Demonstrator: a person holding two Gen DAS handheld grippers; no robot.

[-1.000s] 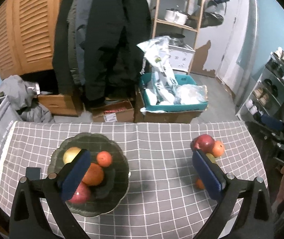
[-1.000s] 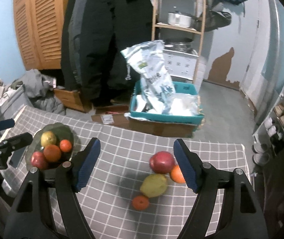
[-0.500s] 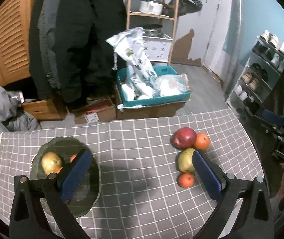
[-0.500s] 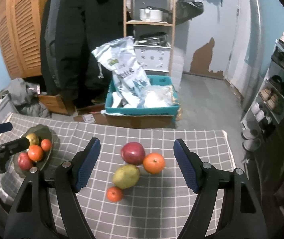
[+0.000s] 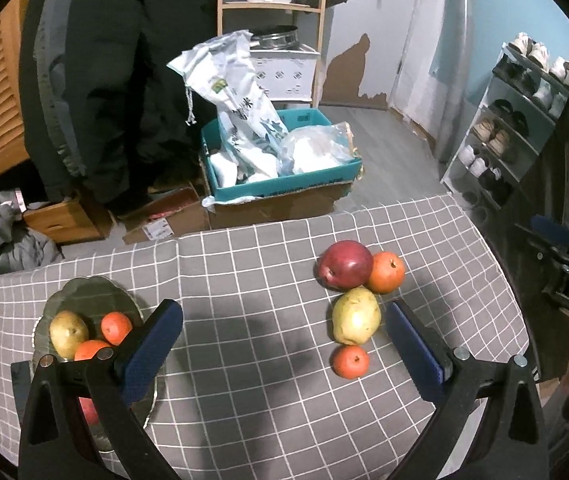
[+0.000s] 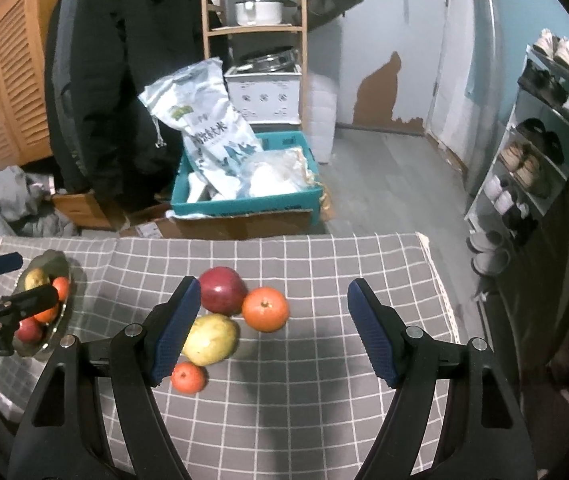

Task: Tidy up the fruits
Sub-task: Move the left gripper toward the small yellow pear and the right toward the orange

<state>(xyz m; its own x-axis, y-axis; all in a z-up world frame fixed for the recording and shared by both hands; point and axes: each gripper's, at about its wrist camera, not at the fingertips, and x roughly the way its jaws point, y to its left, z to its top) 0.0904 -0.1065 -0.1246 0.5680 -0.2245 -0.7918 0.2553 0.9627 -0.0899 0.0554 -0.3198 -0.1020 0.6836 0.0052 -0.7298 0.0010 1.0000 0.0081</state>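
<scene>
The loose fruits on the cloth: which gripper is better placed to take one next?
Probably the right gripper: it is open, with the large orange between its fingers. The left gripper, also open, frames mostly bare cloth.

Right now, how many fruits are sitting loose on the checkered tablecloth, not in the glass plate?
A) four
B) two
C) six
A: the cloth holds a red apple, a big orange, a yellow pear and a small orange, bunched together away from the glass plate.
</scene>
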